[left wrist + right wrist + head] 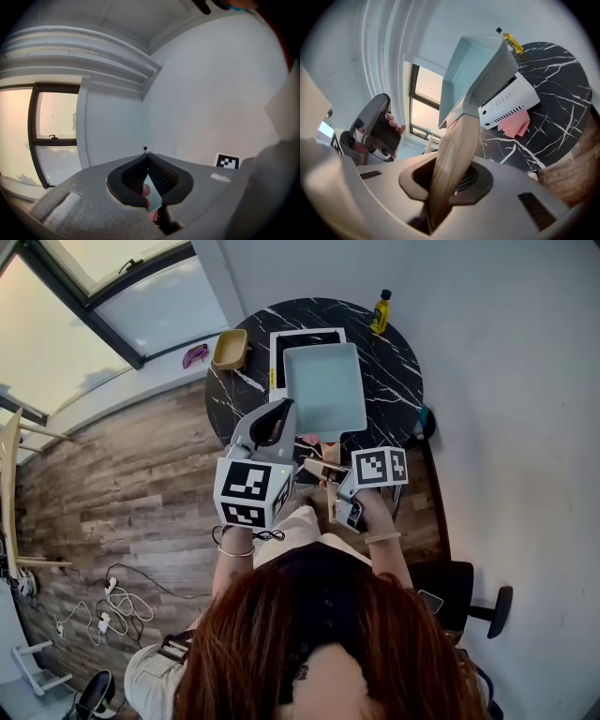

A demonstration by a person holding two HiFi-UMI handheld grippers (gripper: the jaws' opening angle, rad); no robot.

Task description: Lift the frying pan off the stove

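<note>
Wooden handle sits clenched between the right gripper's fingers. Beyond the fingertips the square frying pan hangs above the stove, seemingly clear, its long axis running straight ahead. It looks stiff and probably front-heavy on smooth wood, so grip nearer the pan. Left gripper's fingers are closed, empty.

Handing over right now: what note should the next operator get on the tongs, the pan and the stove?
Right tongs: shut on the pan's wooden handle.
Left tongs: shut, empty, beside the pan.
Frying pan: in the air, tilted, clear of the white stove on the marble table.
Done: pan lifted off the stove.
Left: probably only holding it steady.
</note>
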